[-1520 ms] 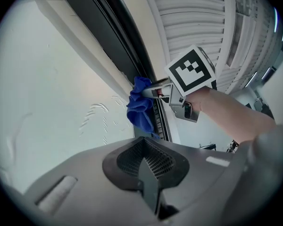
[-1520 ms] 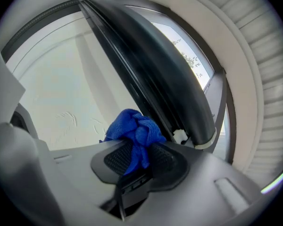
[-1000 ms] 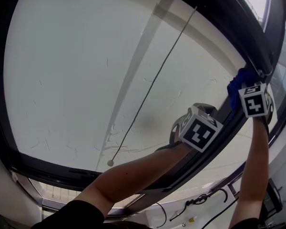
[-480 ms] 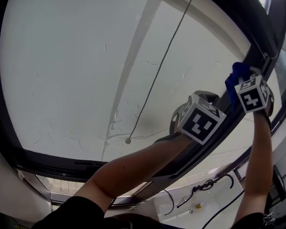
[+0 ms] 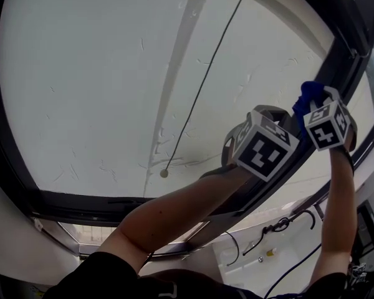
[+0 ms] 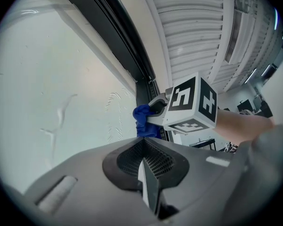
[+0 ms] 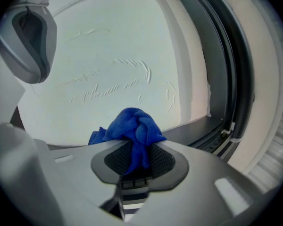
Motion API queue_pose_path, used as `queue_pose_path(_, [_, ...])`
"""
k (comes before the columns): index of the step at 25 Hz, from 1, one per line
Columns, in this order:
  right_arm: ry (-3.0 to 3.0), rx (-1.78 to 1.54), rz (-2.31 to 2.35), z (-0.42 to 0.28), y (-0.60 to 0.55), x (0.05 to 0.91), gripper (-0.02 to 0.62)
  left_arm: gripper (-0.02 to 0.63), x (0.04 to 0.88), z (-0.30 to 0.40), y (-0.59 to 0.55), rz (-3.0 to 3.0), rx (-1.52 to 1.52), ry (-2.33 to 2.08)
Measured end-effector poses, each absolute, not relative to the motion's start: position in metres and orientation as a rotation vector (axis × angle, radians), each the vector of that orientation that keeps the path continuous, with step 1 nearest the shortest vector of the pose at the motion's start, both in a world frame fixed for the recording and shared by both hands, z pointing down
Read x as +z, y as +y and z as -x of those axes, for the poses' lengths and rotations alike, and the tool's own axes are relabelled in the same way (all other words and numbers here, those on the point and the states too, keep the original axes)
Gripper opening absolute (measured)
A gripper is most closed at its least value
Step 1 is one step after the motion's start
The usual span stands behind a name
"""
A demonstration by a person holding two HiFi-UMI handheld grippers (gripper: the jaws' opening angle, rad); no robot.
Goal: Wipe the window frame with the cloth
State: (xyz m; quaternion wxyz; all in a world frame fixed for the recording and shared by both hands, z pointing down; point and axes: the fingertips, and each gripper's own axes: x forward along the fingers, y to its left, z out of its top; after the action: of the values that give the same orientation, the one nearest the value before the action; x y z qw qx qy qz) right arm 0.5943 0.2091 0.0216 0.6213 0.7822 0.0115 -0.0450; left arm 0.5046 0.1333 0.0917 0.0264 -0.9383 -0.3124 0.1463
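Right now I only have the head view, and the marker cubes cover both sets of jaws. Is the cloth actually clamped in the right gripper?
Observer: Yes. The right gripper view shows the blue cloth pinched between the jaws of the right gripper, bunched up ahead of them.
Operator: Anything in the left one?
Observer: No. The left gripper is shut with nothing between its jaws.
Operator: Where is the bunch sitting?
Observer: In the left gripper view it sits at the edge where the dark frame meets the pane. I cannot tell how hard it presses.
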Motion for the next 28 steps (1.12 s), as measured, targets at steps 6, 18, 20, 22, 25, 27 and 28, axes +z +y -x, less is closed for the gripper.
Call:
queue_pose_path(6, [0.000,-0.061,-1.796,-0.595,0.209,0.058,0.097,-0.008,0.107,-0.505,0.129,2.910,0.431,-0.970])
queue_pose_path(18, [-0.079,-0.007,-1.828,-0.592,0.212,0.128,0.097,-0.008,0.162,-0.523,0.121,2.946,0.335,-0.953])
queue_pose_path(20, [-0.090,0.005,-1.832,-0.592,0.212,0.140,0.097,-0.008,0.169,-0.526,0.120,2.944,0.332,-0.949])
queue_pose_path(22, [-0.102,0.019,-1.836,-0.592,0.212,0.152,0.097,-0.008,0.179,-0.528,0.120,2.932,0.320,-0.960])
queue_pose_path(25, [-0.115,0.029,-1.833,-0.593,0.211,0.172,0.097,-0.008,0.196,-0.530,0.119,2.927,0.299,-0.982])
queue_pose_path(27, [-0.116,0.022,-1.832,-0.593,0.212,0.185,0.097,-0.008,0.204,-0.530,0.119,2.927,0.325,-1.025])
queue_pose_path(28, [-0.120,0.023,-1.837,-0.593,0.212,0.191,0.097,-0.008,0.209,-0.530,0.120,2.924,0.329,-1.041])
